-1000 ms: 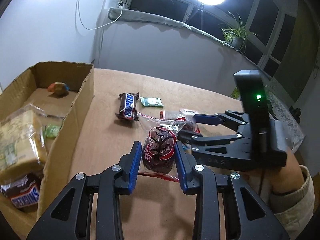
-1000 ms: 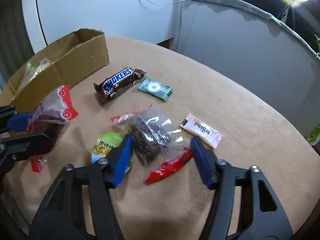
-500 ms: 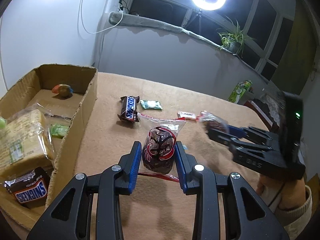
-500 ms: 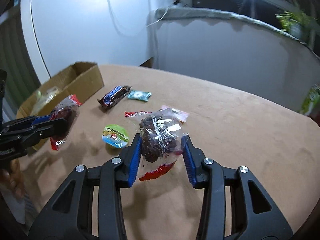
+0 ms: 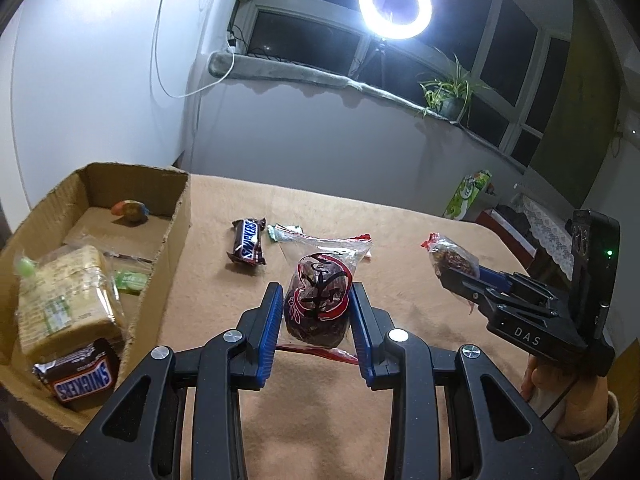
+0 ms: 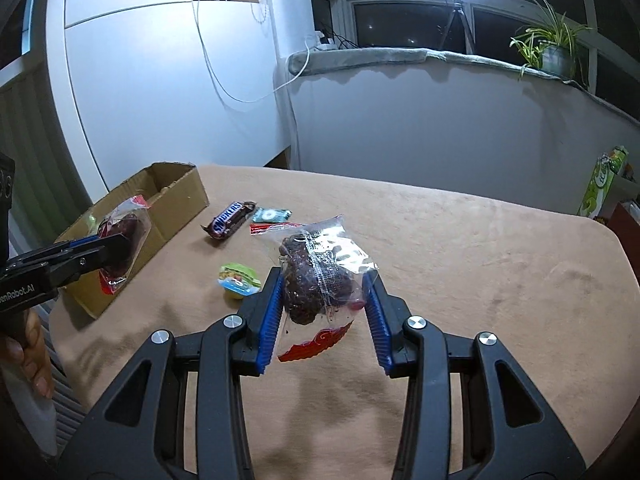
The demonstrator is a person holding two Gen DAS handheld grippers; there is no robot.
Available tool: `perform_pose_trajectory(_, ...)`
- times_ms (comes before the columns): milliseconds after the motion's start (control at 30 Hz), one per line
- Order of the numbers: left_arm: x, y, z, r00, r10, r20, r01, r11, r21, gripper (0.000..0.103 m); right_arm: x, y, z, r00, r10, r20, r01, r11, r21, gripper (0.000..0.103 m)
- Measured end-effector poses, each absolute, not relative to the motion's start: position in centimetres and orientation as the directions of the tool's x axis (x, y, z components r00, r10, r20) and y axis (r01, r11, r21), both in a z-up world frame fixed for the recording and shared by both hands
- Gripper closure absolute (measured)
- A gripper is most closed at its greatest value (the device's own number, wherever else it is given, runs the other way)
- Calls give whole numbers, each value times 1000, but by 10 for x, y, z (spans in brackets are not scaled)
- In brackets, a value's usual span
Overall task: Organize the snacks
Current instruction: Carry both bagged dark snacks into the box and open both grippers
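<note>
**Snack packets held above the counter in both grippers**

Snacks lie in three places. At the left, the open brown cardboard box [image 5: 178, 220] holds a wrapped loaf of sliced bread [image 5: 66, 300] and a brown Snickers bar [image 5: 80, 376]. Beside the box, a second Snickers bar [image 5: 248, 240] and a small green packet [image 6: 271, 215] rest on the tan cloth-covered counter [image 6: 480, 260], with a round green-lidded jelly cup [image 6: 238, 280] nearer. The left gripper [image 5: 318, 320] is clamped on a clear packet of dark dried fruit with red print [image 5: 318, 296]. The right gripper [image 6: 324, 312] is clamped on a similar clear packet of dark fruit [image 6: 316, 280], raised off the counter.
</note>
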State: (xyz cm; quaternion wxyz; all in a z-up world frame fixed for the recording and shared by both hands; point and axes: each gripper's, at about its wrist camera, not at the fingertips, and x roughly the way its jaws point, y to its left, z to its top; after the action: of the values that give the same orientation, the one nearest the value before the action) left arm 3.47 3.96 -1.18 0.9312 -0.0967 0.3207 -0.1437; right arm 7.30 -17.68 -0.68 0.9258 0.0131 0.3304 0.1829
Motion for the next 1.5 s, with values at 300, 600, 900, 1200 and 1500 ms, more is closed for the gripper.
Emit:
perform_pose_trajectory(300,24,68,-2,793,-291,-535,160,947,-278,71,73,-140,7,712,379,-592,-384,915,124,62)
perform_pose_trajectory(600,16,125,-8,824,-222,-521,63,950,-306,71,83,-70,20,685,428,-590,-477,875,81,62)
perform_pose_trajectory(900,16,182,-10,839,-154,-523,-21,950,-312,71,98,10,24,635,489,-598,-578,814,52,62)
perform_pose_trajectory(1200,62,202,4,833,-158,-531,-4,957,-291,71,134,69,27,612,515,-600,-621,783,39,62)
perform_pose_trajectory(1500,91,207,-8,790,-145,-595,-30,961,-274,61,174,92,7,575,501,-647,-614,787,64,47)
